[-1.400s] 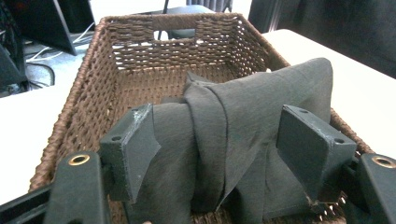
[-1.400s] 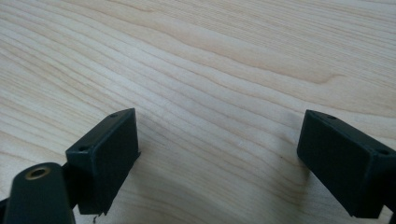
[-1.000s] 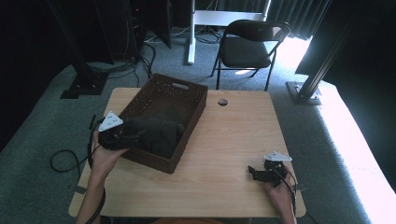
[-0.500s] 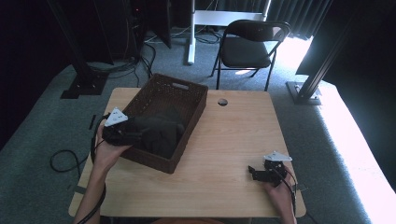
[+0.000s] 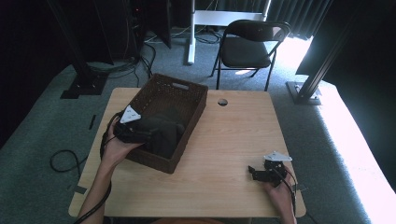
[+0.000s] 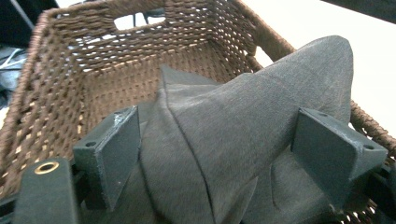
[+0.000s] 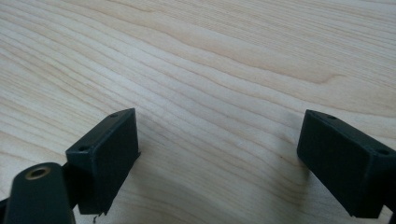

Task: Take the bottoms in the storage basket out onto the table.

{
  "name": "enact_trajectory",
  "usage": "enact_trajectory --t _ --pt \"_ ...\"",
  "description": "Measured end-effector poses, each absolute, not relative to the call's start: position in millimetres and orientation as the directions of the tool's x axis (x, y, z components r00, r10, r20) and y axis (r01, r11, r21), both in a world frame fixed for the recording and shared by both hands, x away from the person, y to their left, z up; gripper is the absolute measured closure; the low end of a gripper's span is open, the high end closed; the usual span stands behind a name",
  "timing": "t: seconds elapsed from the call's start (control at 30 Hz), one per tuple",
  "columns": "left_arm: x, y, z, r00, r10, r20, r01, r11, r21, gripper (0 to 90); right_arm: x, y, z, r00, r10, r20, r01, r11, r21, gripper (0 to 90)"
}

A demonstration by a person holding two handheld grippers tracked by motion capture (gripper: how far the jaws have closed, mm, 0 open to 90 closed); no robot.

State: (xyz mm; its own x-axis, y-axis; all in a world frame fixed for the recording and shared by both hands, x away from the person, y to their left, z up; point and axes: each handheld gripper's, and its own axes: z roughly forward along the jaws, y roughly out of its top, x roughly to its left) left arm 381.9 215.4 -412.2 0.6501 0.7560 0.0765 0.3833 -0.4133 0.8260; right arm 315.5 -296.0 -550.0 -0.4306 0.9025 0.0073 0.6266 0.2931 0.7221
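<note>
- Table (image 5: 224, 140): pale wood with fine grain, rounded corners, and a small round hole (image 5: 222, 101) near its far edge.
- Room: grey carpet (image 5: 42, 140) on all sides; a black folding chair (image 5: 250, 46) stands beyond the table; dark stand bases and cables lie on the floor at far left; strong daylight falls across the floor at right.
- Basket (image 5: 187, 91): brown wicker, rectangular, with a cut-out handle in its far wall; it sits on the left half of the table, turned at an angle to the table's edges.
- Cloth (image 6: 243, 126): dark grey, matt, finely woven; it lies bunched inside the basket at its near end, with a creased fold down the middle and one corner standing up in a peak toward the rim.
- Left gripper (image 5: 140, 135): reaches over the basket's near left rim. Its jaws have just been opening and stand wide, released, with the cloth between them. Whether the pads touch the cloth is hard to tell.
- Right gripper (image 5: 256, 173): rests on the table near the right front corner, well apart from the basket, jaws spread, nothing but bare wood between them.
</note>
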Motion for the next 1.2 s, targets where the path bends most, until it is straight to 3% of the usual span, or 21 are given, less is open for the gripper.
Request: enact_trajectory --t 0.3,0.37,0.57,0.7,0.77,0.97,1.2 --pt "397 205 -418 0.682 0.726 0.09 0.395 -0.469 0.79 11.4 315 -296 -550 -0.43 0.903 0.007 0.627 0.293 0.722 12.3" --pt "402 200 -421 0.698 0.708 0.103 0.415 -0.518 0.748 11.5 315 -296 -550 -0.43 0.903 0.007 0.626 0.293 0.722 12.3" --pt "408 198 -423 0.709 0.697 0.102 0.443 -0.553 0.706 15.6 315 -296 -550 -0.43 0.903 0.008 0.627 0.292 0.722 12.3" --pt "411 195 -423 0.72 0.685 0.108 0.449 -0.579 0.681 26.5 315 -296 -550 -0.429 0.903 0.008 0.627 0.291 0.722 12.4" --pt "412 196 -423 0.73 0.677 0.096 0.452 -0.583 0.675 39.8 315 -296 -550 -0.429 0.903 0.008 0.627 0.291 0.722 12.4" --pt "411 196 -422 0.716 0.687 0.124 0.448 -0.589 0.672 64.4 315 -296 -550 -0.429 0.903 0.008 0.627 0.291 0.723 12.4" --pt "411 201 -422 0.687 0.719 0.107 0.455 -0.541 0.707 73.9 315 -296 -550 -0.428 0.904 0.008 0.627 0.291 0.723 12.4"
